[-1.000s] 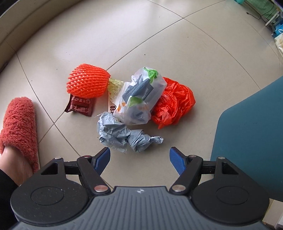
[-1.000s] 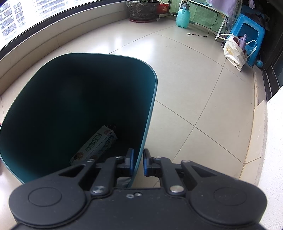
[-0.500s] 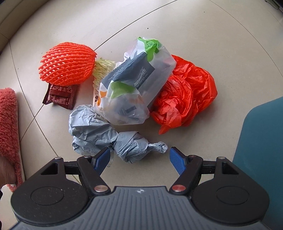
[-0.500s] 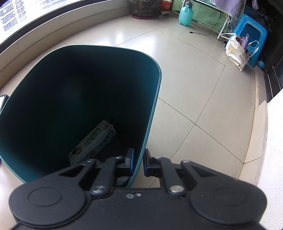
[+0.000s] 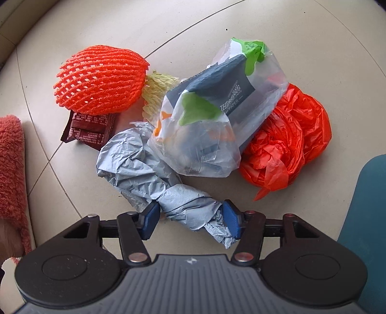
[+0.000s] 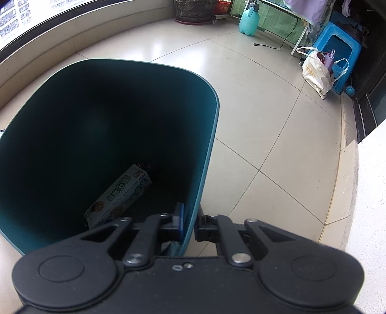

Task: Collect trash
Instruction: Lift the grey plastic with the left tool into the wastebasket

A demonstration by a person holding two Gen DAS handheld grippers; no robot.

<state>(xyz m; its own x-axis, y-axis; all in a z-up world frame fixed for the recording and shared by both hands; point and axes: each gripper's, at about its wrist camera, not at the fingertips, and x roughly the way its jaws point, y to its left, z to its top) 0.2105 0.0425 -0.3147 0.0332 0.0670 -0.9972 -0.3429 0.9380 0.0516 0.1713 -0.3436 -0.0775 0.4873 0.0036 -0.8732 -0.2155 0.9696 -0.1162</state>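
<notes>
A trash pile lies on the tiled floor: a crumpled grey paper wad (image 5: 154, 178), a clear plastic bag of packaging (image 5: 217, 120), a red plastic bag (image 5: 289, 145), an orange foam fruit net (image 5: 99, 79), a yellow net (image 5: 159, 91) and a dark red wrapper (image 5: 89, 130). My left gripper (image 5: 190, 218) is open, its blue pads on either side of the grey wad's near end. My right gripper (image 6: 188, 222) is shut on the rim of the teal trash bin (image 6: 210, 135), which holds a biscuit box (image 6: 120, 195).
A red fuzzy slipper (image 5: 9, 169) on a foot is at the left. The teal bin's edge (image 5: 364, 217) stands right of the pile. At the far right of the room are a blue stool (image 6: 337, 58), a shopping bag (image 6: 316, 72), a spray bottle (image 6: 248, 21) and a plant pot (image 6: 195, 10).
My left gripper has come down and forward to the pile, and its pads now straddle the grey paper wad. The right gripper stays clamped on the bin's rim.
</notes>
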